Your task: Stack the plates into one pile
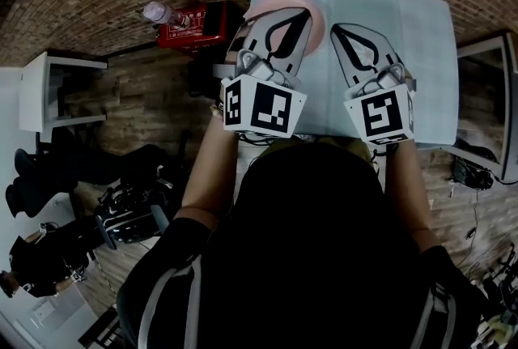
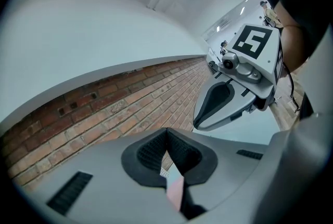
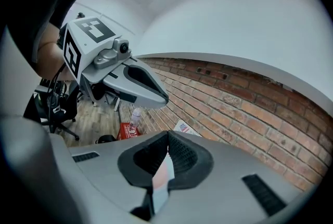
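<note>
The fingers (image 2: 148, 154) of your left gripper (image 1: 306, 13) and right gripper (image 1: 335, 27) are closed on nothing and are held side by side above the tabletop (image 1: 405, 31). A pink plate (image 1: 320, 27) lies under the left one; I cannot tell if it is a pile.

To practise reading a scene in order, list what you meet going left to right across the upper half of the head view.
In order: white cabinet → plastic bottle → red box → left gripper → right gripper. The pink plate is left out, since the left gripper overlaps it.
</note>
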